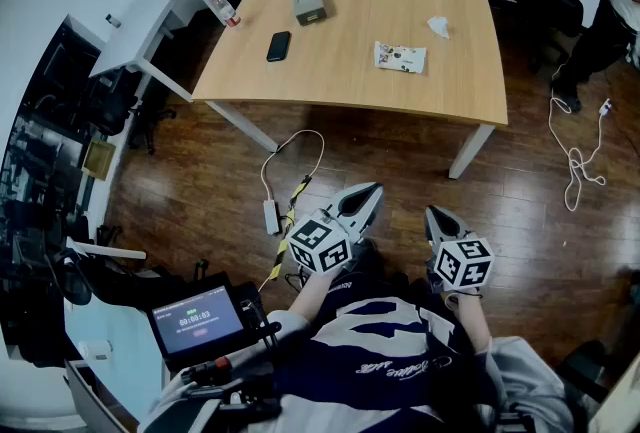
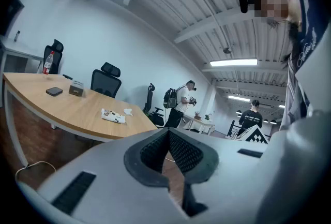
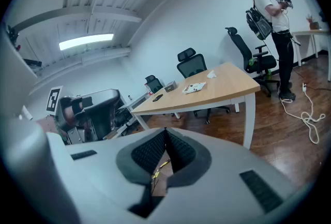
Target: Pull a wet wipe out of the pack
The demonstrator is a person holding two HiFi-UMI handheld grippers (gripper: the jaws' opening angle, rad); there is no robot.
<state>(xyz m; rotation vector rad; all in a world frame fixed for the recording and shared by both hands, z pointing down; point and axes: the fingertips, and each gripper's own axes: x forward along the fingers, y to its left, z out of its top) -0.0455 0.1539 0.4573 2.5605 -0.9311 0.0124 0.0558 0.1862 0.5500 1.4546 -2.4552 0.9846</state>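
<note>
The wet wipe pack [image 1: 400,56] lies flat on the wooden table [image 1: 340,86], far ahead of both grippers; it also shows small in the left gripper view [image 2: 113,116] and the right gripper view [image 3: 194,88]. A crumpled white wipe [image 1: 438,25] lies just beyond it. My left gripper [image 1: 370,193] and right gripper [image 1: 433,215] are held close to my body over the floor, well short of the table. Both have their jaws closed together with nothing between them [image 2: 168,133] [image 3: 165,132].
On the table also lie a black phone [image 1: 279,46], a small grey box [image 1: 308,1] and a bottle [image 1: 224,9] at the far left corner. Cables [image 1: 290,171] [image 1: 580,156] trail on the wooden floor. Office chairs ring the table. A person [image 3: 271,16] stands beyond it.
</note>
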